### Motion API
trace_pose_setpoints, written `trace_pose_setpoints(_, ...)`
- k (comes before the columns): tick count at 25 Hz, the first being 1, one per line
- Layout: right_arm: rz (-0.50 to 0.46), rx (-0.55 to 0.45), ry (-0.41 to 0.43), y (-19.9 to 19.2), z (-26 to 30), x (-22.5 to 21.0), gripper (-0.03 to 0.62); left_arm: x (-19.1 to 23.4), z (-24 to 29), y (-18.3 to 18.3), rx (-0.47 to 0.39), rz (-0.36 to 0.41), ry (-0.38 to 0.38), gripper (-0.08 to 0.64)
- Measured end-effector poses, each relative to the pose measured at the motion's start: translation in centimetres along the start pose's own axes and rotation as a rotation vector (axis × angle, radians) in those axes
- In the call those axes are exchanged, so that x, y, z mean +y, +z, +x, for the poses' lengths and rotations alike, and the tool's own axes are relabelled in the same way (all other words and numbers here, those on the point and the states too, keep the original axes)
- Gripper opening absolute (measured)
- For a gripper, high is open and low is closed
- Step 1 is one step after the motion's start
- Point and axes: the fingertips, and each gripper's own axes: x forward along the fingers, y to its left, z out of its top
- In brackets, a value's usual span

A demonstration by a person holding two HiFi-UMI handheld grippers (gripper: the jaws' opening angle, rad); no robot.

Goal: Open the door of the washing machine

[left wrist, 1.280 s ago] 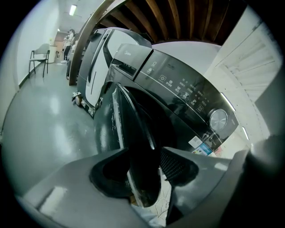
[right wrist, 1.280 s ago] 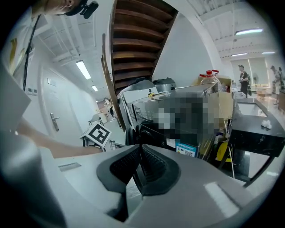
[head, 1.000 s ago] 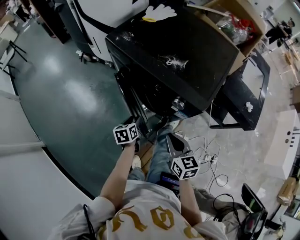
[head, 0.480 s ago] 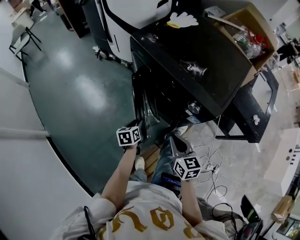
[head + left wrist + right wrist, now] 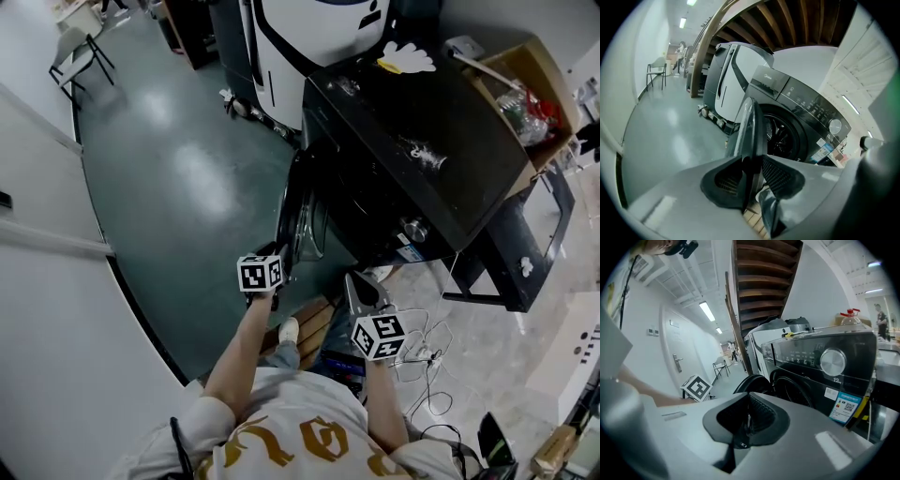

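Note:
The black washing machine [image 5: 412, 141] stands ahead of me, with its round door [image 5: 302, 220] swung out to the left and the drum [image 5: 780, 136] exposed. My left gripper [image 5: 277, 258] is shut on the door's outer edge; in the left gripper view the door [image 5: 749, 124] runs edge-on straight down between the jaws of the left gripper [image 5: 752, 176]. My right gripper [image 5: 354, 281] hangs in front of the machine, apart from it. In the right gripper view that gripper [image 5: 748, 420] is shut with nothing between its pads, and the control knob [image 5: 833, 361] shows beyond.
A white appliance [image 5: 300, 37] stands left of the washer. A cardboard box [image 5: 520, 84] with bottles sits on the washer's top. A black stand [image 5: 525, 244] is at the right, cables [image 5: 422, 356] trail on the floor, and a wooden pallet [image 5: 314, 328] lies under my feet. A chair [image 5: 80, 52] is far left.
The door has swung further out from the machine with my left gripper on its edge. The head view has shifted, so the washer now sits further right.

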Motion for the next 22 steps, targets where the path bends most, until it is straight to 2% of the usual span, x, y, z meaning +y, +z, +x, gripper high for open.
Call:
trace_pose_setpoints(8, -0.052, 0.039, -0.026, -0.6, -0.3, 0.5, 0.011, 4.5, -1.9, 1.0, -0.055, -0.033, 0.057, 0.143)
trace_pose_setpoints(22, -0.030, 0.022, -0.074, -1.1, -1.6, -1.4, 0.012, 8.6, -3.1, 2.3, -0.081, 0.048, 0.167, 0.153)
